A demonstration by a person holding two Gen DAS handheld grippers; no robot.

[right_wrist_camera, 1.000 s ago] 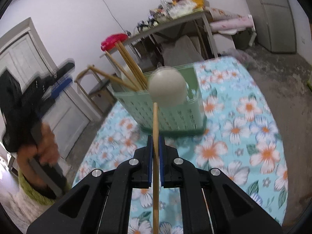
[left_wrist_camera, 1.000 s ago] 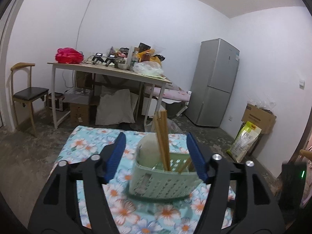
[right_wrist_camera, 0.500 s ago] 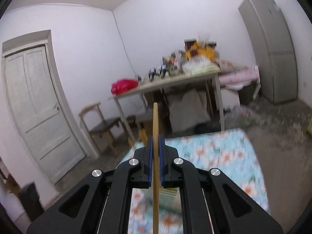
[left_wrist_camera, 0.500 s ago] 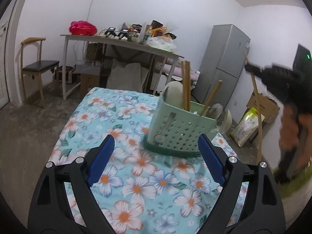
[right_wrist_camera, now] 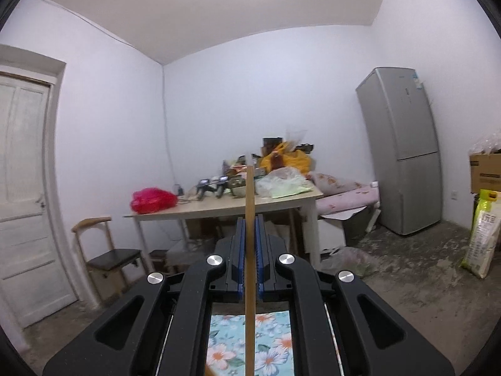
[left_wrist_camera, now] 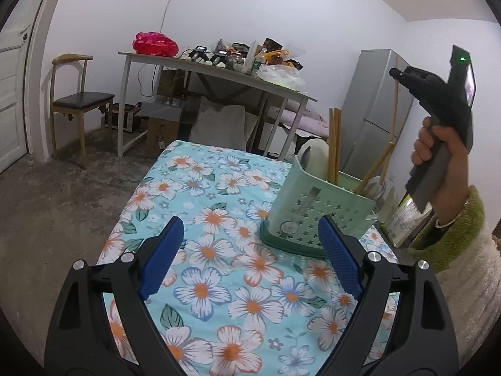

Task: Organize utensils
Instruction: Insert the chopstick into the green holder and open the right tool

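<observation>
A pale green perforated utensil basket (left_wrist_camera: pixel 316 210) stands on the floral tablecloth (left_wrist_camera: pixel 219 225) at the right. Several wooden chopsticks (left_wrist_camera: pixel 333 144) and a white spoon (left_wrist_camera: pixel 313 156) stick up out of it. My left gripper (left_wrist_camera: pixel 250 222) is open and empty, low over the cloth, to the left of the basket and nearer than it. My right gripper (right_wrist_camera: pixel 249 219) is shut on a single wooden chopstick (right_wrist_camera: pixel 249 275). In the left wrist view a hand holds that right gripper (left_wrist_camera: pixel 395 73) high above the basket, and the chopstick (left_wrist_camera: pixel 394 109) hangs down from its tip.
A cluttered table (left_wrist_camera: pixel 219 75) with a red bag (left_wrist_camera: pixel 155 44) stands behind, a wooden chair (left_wrist_camera: pixel 81 100) to its left. A grey fridge (right_wrist_camera: pixel 404 150), a cardboard box (right_wrist_camera: pixel 485 169) and a yellow-green sack (right_wrist_camera: pixel 479 235) are at the right, a white door (right_wrist_camera: pixel 25 188) at the left.
The right gripper rose from the basket with the chopstick and tipped up to face the room. The left gripper opened wider and drew back from around the basket, ending to its left.
</observation>
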